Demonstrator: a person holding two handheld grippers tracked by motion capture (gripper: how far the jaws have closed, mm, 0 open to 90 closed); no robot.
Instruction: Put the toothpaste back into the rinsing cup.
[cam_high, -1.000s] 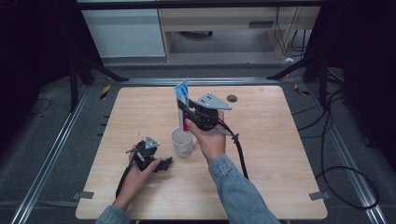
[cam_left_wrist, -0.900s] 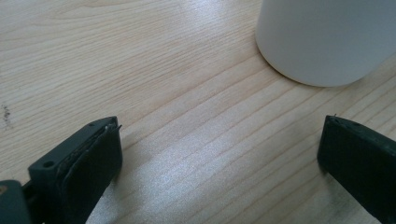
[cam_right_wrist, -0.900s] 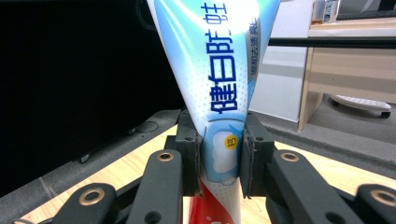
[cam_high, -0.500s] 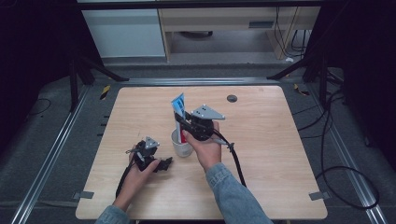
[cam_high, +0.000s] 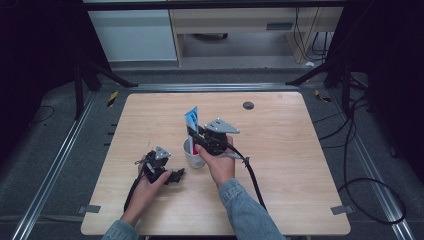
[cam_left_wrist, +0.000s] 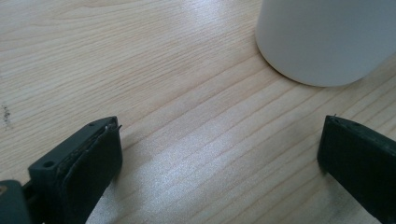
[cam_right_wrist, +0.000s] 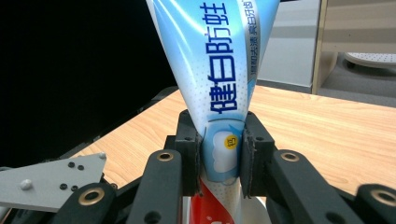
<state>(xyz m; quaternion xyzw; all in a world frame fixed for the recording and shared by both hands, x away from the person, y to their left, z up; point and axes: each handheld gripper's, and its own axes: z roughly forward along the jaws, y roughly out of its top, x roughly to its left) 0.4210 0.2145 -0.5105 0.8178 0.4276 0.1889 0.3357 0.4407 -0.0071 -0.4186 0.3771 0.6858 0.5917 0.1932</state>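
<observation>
Blue-and-white plastic toothpaste tube (cam_right_wrist: 219, 70), printed with dark blue characters and red near its lower end, stands upright between the right tongs (cam_right_wrist: 219, 156), whose two black jaws are closed on its narrower lower body. In the high view the tube (cam_high: 192, 120) rises above the white cylindrical cup (cam_high: 192, 155) near the middle of the pale wooden bench (cam_high: 300, 165), its lower end at or just inside the cup's mouth. The right tongs (cam_high: 197, 141) hold it there from the person's side.

Such a tube is likely light and soft, with a slick glossy skin. A hard squeeze would dent it or press paste toward the cap, and a loose one could let it slide. The firmer shoulder low down, where the jaws already sit, looks the safest place to hold; the flat crimped top would bend.

The left tongs (cam_high: 175, 176) rest low on the bench beside the cup, jaws spread wide and holding nothing; their own view shows the cup's (cam_left_wrist: 322, 42) curved wall just ahead.

The tube's cap and the inside of the cup are hidden by the tongs and the hand, so whether the tube touches the cup's bottom cannot be told. The tube's top is cut off in the right gripper view.
</observation>
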